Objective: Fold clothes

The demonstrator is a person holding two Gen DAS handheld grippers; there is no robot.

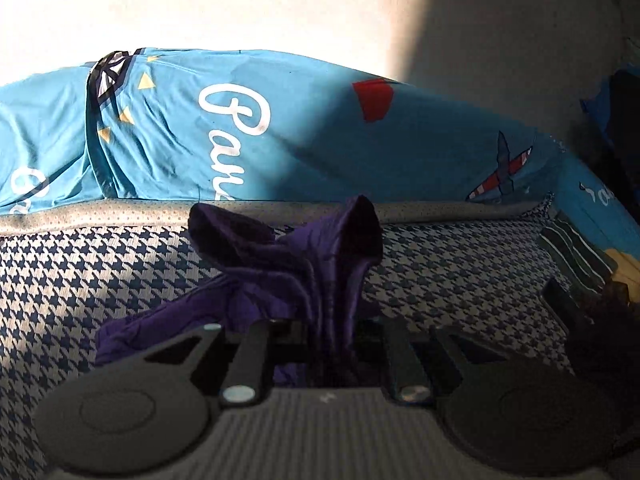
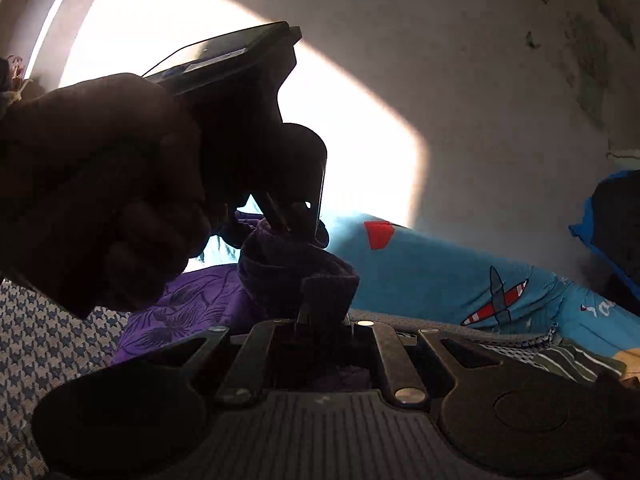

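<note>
Showing left hand (image 2: 100, 184), right view only

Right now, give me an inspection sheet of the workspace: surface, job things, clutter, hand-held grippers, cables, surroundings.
Surface: houndstooth sheet, partly sunlit, grey band along its far edge.
Job's things: purple cloth, bunched and lifted off the sheet, held at two spots.
Clutter: striped cloth at the right edge; dark blue bundle beyond it.
Grippers: left hand-held gripper shut on the purple cloth; right hand-held gripper shut on the same cloth; a hand holds the left one.
Cables: nothing seen.
Surroundings: blue printed cover behind the sheet; pale wall with a sunlit patch.
</note>
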